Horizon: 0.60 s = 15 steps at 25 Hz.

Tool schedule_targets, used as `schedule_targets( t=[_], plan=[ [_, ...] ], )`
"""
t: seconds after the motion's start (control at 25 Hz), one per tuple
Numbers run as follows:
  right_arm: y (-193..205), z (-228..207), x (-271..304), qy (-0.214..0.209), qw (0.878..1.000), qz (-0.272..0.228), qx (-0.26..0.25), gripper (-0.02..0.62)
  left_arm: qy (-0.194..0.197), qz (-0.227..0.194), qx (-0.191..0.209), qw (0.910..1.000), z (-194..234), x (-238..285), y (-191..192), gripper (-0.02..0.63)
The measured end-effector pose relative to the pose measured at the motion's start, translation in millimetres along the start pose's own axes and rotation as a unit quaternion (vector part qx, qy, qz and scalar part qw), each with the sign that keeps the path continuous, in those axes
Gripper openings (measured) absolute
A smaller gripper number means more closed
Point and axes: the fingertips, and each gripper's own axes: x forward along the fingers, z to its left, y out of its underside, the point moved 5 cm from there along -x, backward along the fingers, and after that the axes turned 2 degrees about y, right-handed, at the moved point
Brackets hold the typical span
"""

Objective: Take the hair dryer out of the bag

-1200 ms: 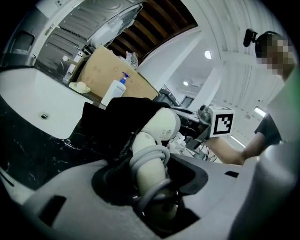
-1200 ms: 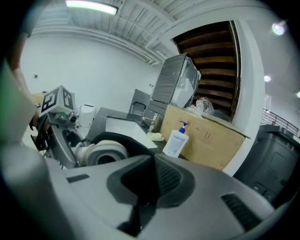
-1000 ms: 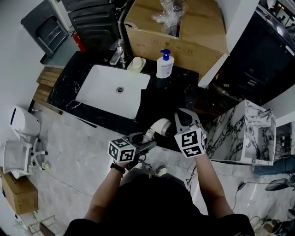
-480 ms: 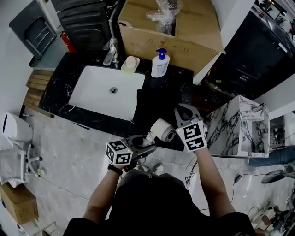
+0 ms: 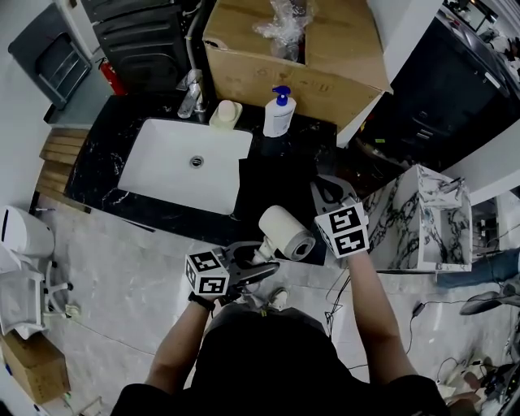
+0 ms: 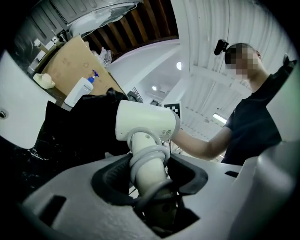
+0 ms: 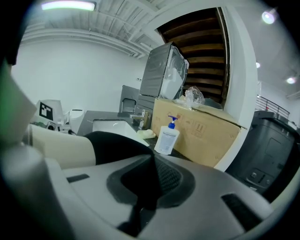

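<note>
One white hair dryer [image 5: 285, 231] hangs in the air in front of the counter edge, between the two grippers. Most of its barrel is clear of the bag. In the right gripper view, black fabric laps over one end of the barrel. Its handle [image 6: 151, 169], with the white cord wound around it, points down toward the person.

One black bag [image 5: 276, 180] lies slumped on the dark marble counter [image 5: 106, 154] just right of the sink, with its mouth drawn up to the dryer.

The left gripper [image 5: 250, 262] has its jaws spread wide and clamped on the dryer's handle, the dark pads pressing on either side of it. The right gripper [image 5: 326, 190] has its jaws squeezed nearly together, pinching a fold of the bag's fabric at the mouth.

Farther back on the counter there is one white sink [image 5: 191, 162] with a faucet [image 5: 190, 91] behind it. One pump bottle [image 5: 279, 113] with a blue top stands there too, and a pale soap dish [image 5: 225, 112] lies between faucet and bottle. Behind them stands one open cardboard box [image 5: 325, 69] with crumpled clear plastic [image 5: 284, 24] in it.
</note>
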Motion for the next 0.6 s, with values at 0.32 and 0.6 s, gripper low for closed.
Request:
schedule_targets(
  t=[0.32, 0.6],
  plan=[
    [3.3, 22.5, -13.4, -0.016, 0.999, 0.018, -0.033, 0.029, 0.002, -0.053, 0.005, 0.9986, -18.2, -30.6, -21.6, 0.233],
    [27.1, 62.5, -31.5, -0.029, 0.989, 0.064, -0.13, 0.029, -0.044, -0.091, 0.036, 0.9943, -19.0, -59.8, -48.5, 0.233]
  ],
)
